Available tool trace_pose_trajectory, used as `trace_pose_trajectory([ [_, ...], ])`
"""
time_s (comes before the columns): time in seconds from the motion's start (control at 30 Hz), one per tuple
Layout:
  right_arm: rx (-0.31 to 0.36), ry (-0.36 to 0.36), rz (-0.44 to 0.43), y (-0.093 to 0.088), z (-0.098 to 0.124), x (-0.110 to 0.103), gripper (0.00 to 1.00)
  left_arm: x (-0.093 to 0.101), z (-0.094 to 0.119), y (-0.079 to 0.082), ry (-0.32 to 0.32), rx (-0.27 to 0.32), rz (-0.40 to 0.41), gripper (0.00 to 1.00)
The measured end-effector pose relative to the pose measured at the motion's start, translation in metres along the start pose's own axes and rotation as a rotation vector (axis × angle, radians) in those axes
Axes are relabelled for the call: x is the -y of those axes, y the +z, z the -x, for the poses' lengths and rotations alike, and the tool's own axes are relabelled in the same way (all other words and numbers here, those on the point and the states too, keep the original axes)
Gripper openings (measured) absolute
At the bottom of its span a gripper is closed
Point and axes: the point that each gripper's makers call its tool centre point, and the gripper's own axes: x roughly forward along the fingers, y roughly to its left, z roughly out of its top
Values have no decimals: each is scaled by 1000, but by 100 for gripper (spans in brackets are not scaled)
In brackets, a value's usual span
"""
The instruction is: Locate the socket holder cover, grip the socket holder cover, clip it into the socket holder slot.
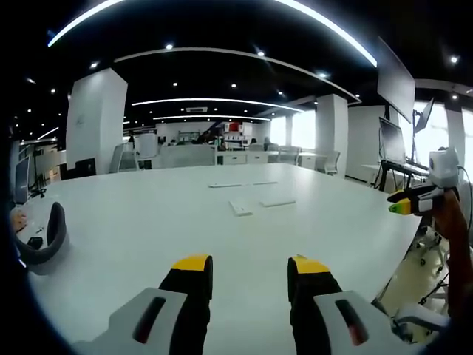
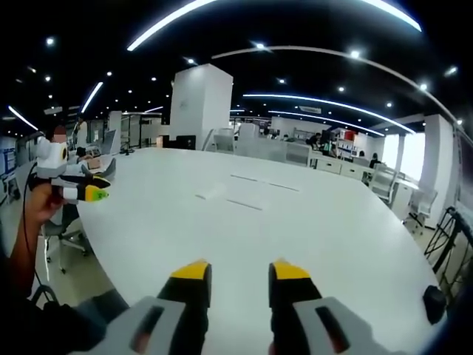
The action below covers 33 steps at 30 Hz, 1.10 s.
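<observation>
Both yellow-tipped grippers, left (image 1: 244, 270) and right (image 2: 239, 275), held jaws parted and empty over the broad white table (image 1: 148, 222); flat white pieces (image 1: 241, 208) well ahead (too small to identify).

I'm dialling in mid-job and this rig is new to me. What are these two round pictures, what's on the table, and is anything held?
Each picture comes from a camera riding on a handheld gripper. The left gripper view looks along the left gripper; its yellow-tipped jaws stand apart with nothing between them. The right gripper view does the same for the right gripper, also open with nothing in it. Each gripper also appears at the edge of the other's view. On the white table lie several flat white pieces, too small to identify, far from both grippers.
</observation>
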Motion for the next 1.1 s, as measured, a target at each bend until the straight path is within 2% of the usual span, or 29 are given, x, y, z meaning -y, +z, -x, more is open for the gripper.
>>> trace_pose_trajectory([
  [0.17,-6,7,30,2,-2,0,32,0,0,0,-2,-2,-3,41],
  [0.4,1,-2,18,5,-1,9,32,-8,-1,7,8,4,-15,41],
  [0.7,4,10,21,7,-1,7,33,-11,-3,6,2,-3,-13,41],
  [0.83,25,2,2,12,2,10,32,-10,0,4,6,-3,-7,41],
  [1.1,17,-5,13,10,3,9,32,1,2,2,1,1,-23,41],
])
